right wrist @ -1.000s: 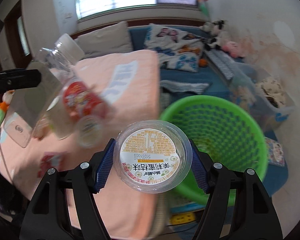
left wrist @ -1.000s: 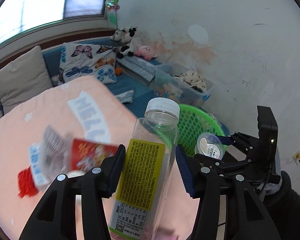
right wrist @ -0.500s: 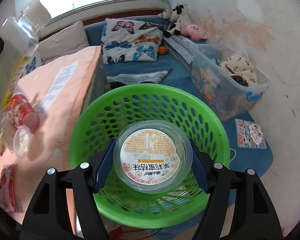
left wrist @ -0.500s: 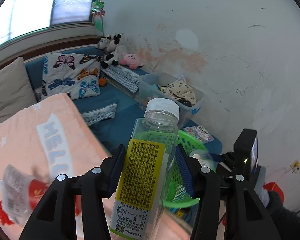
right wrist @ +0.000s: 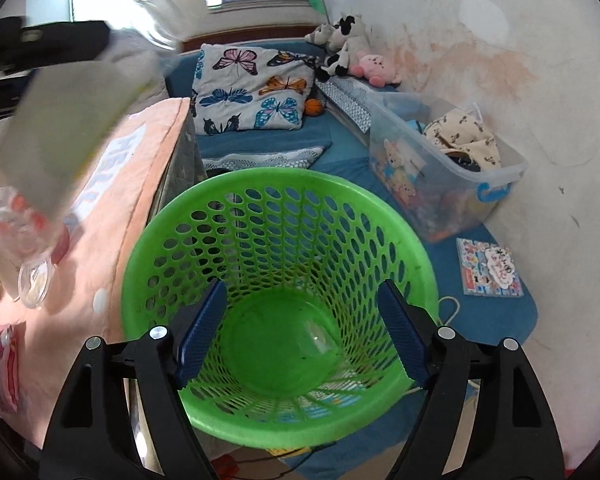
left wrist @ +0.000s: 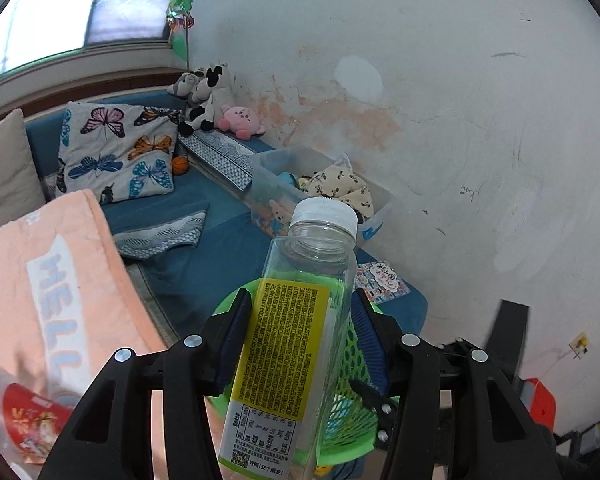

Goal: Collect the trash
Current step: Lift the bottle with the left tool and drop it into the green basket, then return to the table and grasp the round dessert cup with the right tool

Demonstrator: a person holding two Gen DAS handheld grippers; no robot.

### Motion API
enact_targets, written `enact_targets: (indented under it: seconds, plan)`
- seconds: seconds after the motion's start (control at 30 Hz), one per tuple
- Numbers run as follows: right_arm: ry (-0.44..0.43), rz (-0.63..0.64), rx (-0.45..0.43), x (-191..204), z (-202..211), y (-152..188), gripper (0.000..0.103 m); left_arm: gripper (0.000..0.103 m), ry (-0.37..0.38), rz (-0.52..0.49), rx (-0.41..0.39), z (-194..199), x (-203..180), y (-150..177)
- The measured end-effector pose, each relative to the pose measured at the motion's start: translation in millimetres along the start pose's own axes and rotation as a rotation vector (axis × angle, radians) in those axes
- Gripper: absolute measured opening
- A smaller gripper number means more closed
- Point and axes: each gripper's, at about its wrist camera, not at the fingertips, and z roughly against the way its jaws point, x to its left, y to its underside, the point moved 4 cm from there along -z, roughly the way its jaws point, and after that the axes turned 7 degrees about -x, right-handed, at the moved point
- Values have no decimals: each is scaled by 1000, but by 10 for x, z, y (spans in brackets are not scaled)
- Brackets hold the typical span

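My left gripper point(left wrist: 298, 344) is shut on a clear plastic bottle point(left wrist: 292, 344) with a yellow label and a white cap, held upright near the green basket point(left wrist: 346, 408). My right gripper point(right wrist: 300, 328) is open and empty above the green basket point(right wrist: 404, 232). A clear plastic cup point(right wrist: 314, 346) lies at the basket's bottom. The bottle also shows blurred at the upper left of the right wrist view point(right wrist: 64, 120). A red snack wrapper point(left wrist: 32, 420) and a clear lid point(right wrist: 34, 280) lie on the peach cloth.
The peach-covered table point(right wrist: 140, 184) stands left of the basket. A blue sofa with a butterfly cushion point(right wrist: 252, 88), plush toys point(right wrist: 352, 52) and a clear storage box point(right wrist: 440, 176) lie behind. A picture book point(right wrist: 488, 268) lies by the white wall.
My right gripper has opened over the basket and the round cup has dropped into it. My left gripper has carried the bottle rightward from the table toward the basket.
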Motion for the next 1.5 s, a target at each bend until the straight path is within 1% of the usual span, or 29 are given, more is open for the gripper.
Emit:
enact_targets:
  seconds: [0.23, 0.3, 0.5, 0.63, 0.67, 0.7, 0.73, 0.77, 0.93, 1.07, 1.2, 1.37, 1.5]
  plan:
    - [33, 23, -38, -31, 268, 84, 80, 50, -2, 14, 42, -316, -68, 87]
    - [37, 18, -44, -56, 316, 106, 80, 50, -3, 15, 59, -406, -89, 122]
    - [45, -8, -59, -168, 437, 158, 80, 50, 11, 48, 77, -593, -117, 189]
    - [54, -25, -62, -229, 485, 189, 80, 50, 10, 44, 85, -671, -169, 230]
    - [55, -30, -63, -241, 495, 197, 80, 51, 9, 43, 78, -678, -179, 220]
    - [55, -33, -64, -241, 511, 203, 80, 58, 9, 43, 64, -670, -195, 210]
    - [54, -36, -65, -242, 520, 205, 80, 63, 6, 46, 55, -656, -207, 207]
    - [53, -39, -66, -236, 534, 208, 80, 70, 5, 52, 46, -639, -215, 204]
    - [39, -43, -78, -181, 592, 200, 80, 71, 18, 36, 37, -479, -261, 167]
    - [16, -43, -90, -106, 652, 191, 80, 73, 14, 15, 16, -171, -255, 125]
    - [-11, -31, -96, 36, 707, 195, 80, 73, -23, -11, -6, 182, -170, 97]
    - [-57, -8, -96, 256, 761, 214, 80, 75, -69, -20, -40, 630, 5, 131]
    - [-97, 13, -92, 444, 791, 225, 80, 75, -136, -27, -59, 1025, 219, 215]
